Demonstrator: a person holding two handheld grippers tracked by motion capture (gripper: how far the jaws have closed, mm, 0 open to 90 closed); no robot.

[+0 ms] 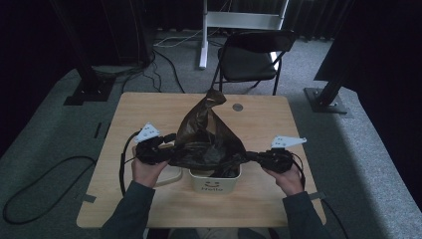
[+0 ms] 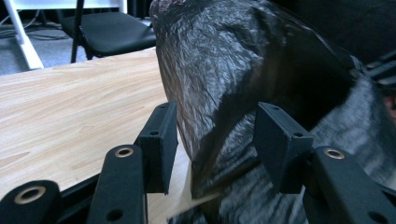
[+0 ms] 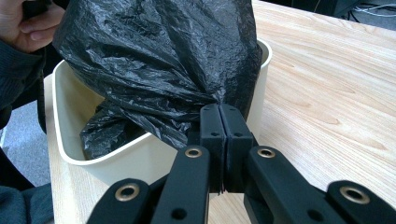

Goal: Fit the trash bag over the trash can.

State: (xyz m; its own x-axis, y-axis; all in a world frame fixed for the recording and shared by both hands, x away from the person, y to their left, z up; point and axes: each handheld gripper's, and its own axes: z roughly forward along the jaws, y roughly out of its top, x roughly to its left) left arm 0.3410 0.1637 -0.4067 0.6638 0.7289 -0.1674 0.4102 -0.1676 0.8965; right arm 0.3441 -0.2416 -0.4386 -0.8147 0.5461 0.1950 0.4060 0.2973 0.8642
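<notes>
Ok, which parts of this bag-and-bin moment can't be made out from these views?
- Bin floor: right gripper view, covered by the black bag.
- Bag's lower edge: left gripper view, blurred between the left gripper pads.
- Beige piece beside the bin: high view, partly under the left hand.
- Bag edge pinched by the right gripper: hidden between shut jaws.

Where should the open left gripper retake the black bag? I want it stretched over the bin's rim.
Probably the black bag's loose edge fold between the left gripper's open jaws, approached level from the bin's left: it hangs slack there, while the right gripper pinches the opposite edge.
</notes>
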